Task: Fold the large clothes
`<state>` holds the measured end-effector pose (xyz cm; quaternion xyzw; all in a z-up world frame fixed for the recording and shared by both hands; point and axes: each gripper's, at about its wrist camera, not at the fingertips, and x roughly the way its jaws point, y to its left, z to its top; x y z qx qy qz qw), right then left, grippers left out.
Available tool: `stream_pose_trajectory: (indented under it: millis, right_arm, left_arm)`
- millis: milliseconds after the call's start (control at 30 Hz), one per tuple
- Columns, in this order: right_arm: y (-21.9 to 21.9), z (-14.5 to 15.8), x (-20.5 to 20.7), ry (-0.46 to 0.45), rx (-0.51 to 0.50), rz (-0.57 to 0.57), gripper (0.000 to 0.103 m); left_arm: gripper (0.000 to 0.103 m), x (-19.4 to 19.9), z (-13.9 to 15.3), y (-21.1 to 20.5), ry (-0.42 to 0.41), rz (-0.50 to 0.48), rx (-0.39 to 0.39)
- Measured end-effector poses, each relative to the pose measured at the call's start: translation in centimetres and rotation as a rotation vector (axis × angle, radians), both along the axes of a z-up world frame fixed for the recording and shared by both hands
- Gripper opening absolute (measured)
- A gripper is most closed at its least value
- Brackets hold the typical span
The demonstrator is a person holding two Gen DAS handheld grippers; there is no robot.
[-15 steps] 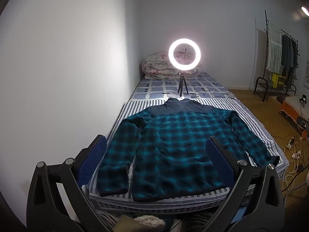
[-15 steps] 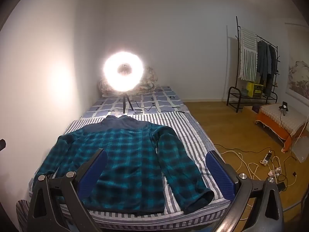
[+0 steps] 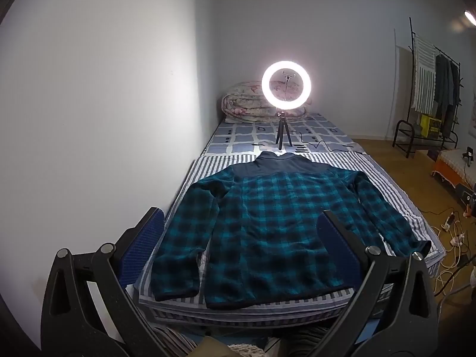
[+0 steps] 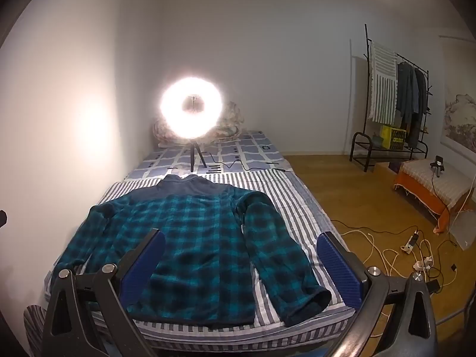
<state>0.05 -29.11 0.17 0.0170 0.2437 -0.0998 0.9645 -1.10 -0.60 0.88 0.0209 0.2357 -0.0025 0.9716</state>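
Note:
A teal and black plaid fleece jacket [image 3: 273,226] [image 4: 196,238] with a dark blue yoke lies flat on the striped bed sheet [image 3: 386,184] [image 4: 297,208], sleeves spread down both sides, hem toward me. My left gripper [image 3: 241,232] hangs open in the air before the foot of the bed, over the jacket's lower left part in its view. My right gripper [image 4: 241,253] is also open, held short of the hem, framing the jacket's right sleeve [image 4: 282,261]. Neither touches the cloth. The blue pads [image 3: 142,247] [image 4: 339,264] hold nothing.
A lit ring light on a small tripod [image 3: 286,89] [image 4: 192,110] stands on the bed beyond the collar, its cable trailing right. A rolled quilt [image 3: 247,104] lies at the head. The wall runs along the left. Cables and power strips [image 4: 413,244] litter the wooden floor; a clothes rack [image 4: 395,101] stands right.

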Motion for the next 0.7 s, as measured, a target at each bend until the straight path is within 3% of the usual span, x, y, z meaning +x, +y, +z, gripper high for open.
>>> stream_pose_trajectory:
  millis: [700]
  right_arm:
    - [-0.08,-0.20,-0.02,0.004,0.000,0.000,0.103]
  left_arm:
    - [0.103,0.05,0.16,0.48,0.001,0.001,-0.008]
